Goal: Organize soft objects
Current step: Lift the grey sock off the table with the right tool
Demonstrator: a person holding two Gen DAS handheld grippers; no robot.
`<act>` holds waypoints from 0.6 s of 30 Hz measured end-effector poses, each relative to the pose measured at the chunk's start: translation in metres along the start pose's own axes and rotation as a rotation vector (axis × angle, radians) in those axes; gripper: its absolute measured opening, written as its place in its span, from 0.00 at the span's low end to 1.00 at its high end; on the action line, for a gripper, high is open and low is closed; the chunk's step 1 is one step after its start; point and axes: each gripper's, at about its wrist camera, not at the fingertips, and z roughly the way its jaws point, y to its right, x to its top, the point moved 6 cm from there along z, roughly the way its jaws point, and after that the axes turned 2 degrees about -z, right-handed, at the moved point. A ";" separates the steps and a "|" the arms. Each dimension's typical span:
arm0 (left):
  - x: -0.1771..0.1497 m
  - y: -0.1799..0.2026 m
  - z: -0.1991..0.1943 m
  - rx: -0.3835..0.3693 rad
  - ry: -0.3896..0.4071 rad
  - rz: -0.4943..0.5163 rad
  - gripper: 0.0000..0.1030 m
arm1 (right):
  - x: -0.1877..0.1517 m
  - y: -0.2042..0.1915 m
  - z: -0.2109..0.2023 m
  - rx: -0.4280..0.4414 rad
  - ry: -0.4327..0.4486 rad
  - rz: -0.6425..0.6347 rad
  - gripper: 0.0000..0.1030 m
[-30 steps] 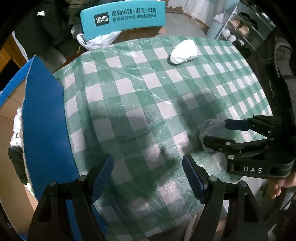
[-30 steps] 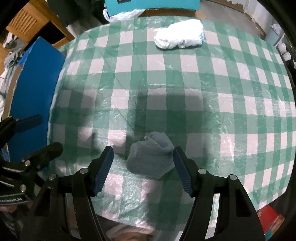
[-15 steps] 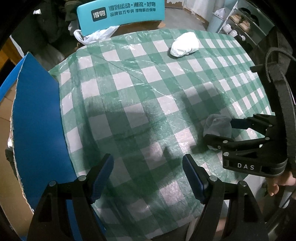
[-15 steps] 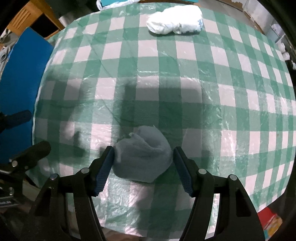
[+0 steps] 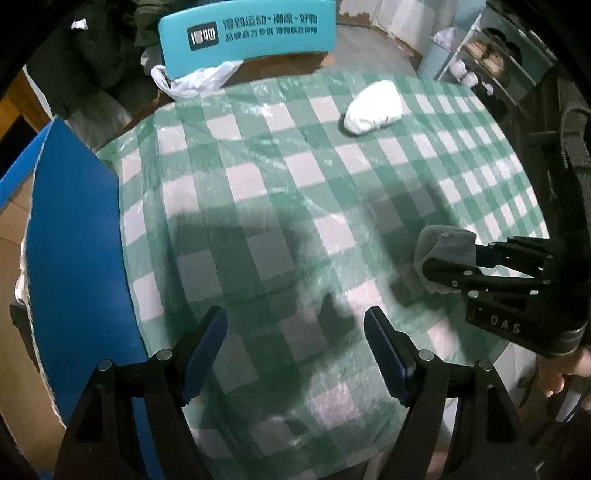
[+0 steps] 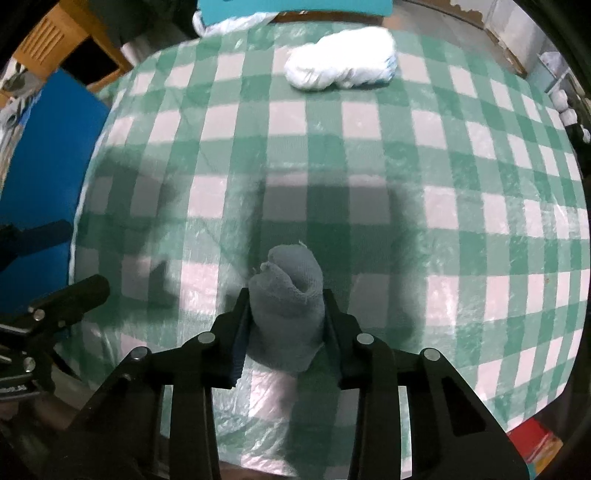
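Grey cloth (image 5: 441, 243), in the left wrist view, sits at the right of the checked tablecloth (image 5: 258, 184), pinched in the right gripper (image 5: 443, 256); the left gripper (image 5: 295, 354) hangs wide open over bare cloth. In the right wrist view, the jaws have just closed, squeezing the bunched grey cloth (image 6: 286, 295); a white bundle (image 6: 341, 62) lies well apart.

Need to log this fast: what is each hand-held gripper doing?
Left hand-held gripper: open, empty.
Right hand-held gripper: just closed on the grey cloth.

green-checked table (image 5: 258, 206), teal chair (image 5: 247, 33), shelving (image 5: 491, 55)
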 end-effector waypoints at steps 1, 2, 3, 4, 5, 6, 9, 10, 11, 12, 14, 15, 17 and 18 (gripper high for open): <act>0.003 0.001 -0.001 -0.005 0.008 -0.004 0.76 | 0.004 0.005 -0.004 0.002 0.010 0.012 0.32; 0.007 0.003 -0.002 -0.008 0.017 -0.008 0.76 | 0.007 0.009 -0.007 0.007 0.016 0.023 0.31; 0.010 0.004 -0.002 -0.008 0.023 -0.008 0.76 | 0.009 0.015 -0.010 0.011 0.025 0.038 0.31; 0.014 0.005 -0.002 -0.007 0.029 -0.006 0.76 | 0.014 0.021 -0.014 0.014 0.035 0.054 0.31; 0.019 0.008 -0.002 -0.007 0.037 -0.002 0.76 | 0.016 0.026 -0.018 0.014 0.039 0.059 0.30; 0.022 0.009 -0.002 -0.008 0.041 0.000 0.76 | 0.020 0.031 -0.021 0.013 0.046 0.067 0.30; 0.034 0.013 -0.003 -0.011 0.057 -0.004 0.76 | 0.024 0.042 -0.034 0.002 0.059 0.073 0.30; 0.039 0.014 -0.004 -0.013 0.065 -0.007 0.76 | 0.030 0.047 -0.040 -0.004 0.066 0.071 0.30; 0.044 0.015 -0.005 -0.016 0.074 -0.008 0.76 | 0.035 0.046 -0.045 -0.005 0.068 0.068 0.30; 0.051 0.016 -0.006 -0.015 0.082 -0.007 0.76 | 0.040 0.046 -0.048 -0.005 0.072 0.068 0.30; 0.061 0.019 -0.009 -0.013 0.096 0.002 0.77 | 0.048 0.052 -0.059 -0.006 0.086 0.065 0.30; 0.067 0.021 -0.010 -0.012 0.104 0.008 0.79 | 0.053 0.053 -0.063 -0.010 0.093 0.061 0.30; 0.078 0.025 -0.011 -0.008 0.121 0.022 0.80 | 0.065 0.056 -0.069 -0.024 0.104 0.049 0.30; 0.081 0.027 -0.011 -0.006 0.123 0.029 0.80 | 0.071 0.059 -0.073 -0.031 0.104 0.040 0.30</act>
